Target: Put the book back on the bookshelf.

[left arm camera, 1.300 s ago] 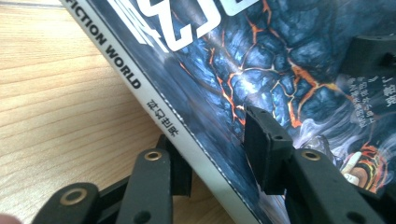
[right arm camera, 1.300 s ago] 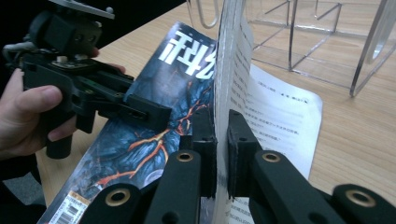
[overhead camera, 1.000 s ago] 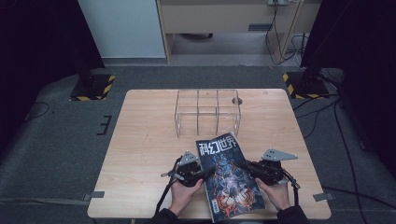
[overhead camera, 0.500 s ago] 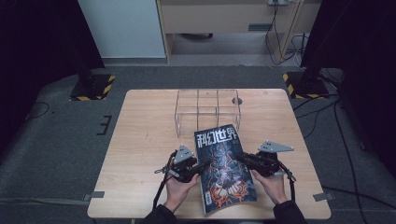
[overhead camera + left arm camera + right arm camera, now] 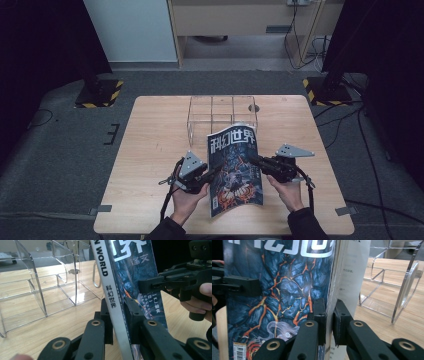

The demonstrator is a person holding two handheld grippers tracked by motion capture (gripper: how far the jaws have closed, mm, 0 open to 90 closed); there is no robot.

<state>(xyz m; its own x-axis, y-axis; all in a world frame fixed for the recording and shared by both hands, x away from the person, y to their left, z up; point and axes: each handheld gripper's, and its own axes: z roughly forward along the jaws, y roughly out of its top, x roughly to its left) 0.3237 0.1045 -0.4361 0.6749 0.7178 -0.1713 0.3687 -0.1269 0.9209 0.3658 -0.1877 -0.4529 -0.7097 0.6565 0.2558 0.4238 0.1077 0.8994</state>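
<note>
Magazine (image 5: 234, 172) hides part of the clear rack (image 5: 222, 112) — left hand-held gripper (image 5: 212, 173), just closing, pinches its spine; right hand-held gripper (image 5: 254, 160) grips the opposite edge.

The magazine (image 5: 125, 277) runs off the top and bottom edges in both gripper views, so its title is cut. Its back cover stays hidden. The clear rack (image 5: 397, 282) is cropped at the right.

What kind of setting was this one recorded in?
Probably a lab or studio set up for recording: a bare wooden table on grey carpet, black stands with striped bases at either side, and loose cables by the back wall.
</note>
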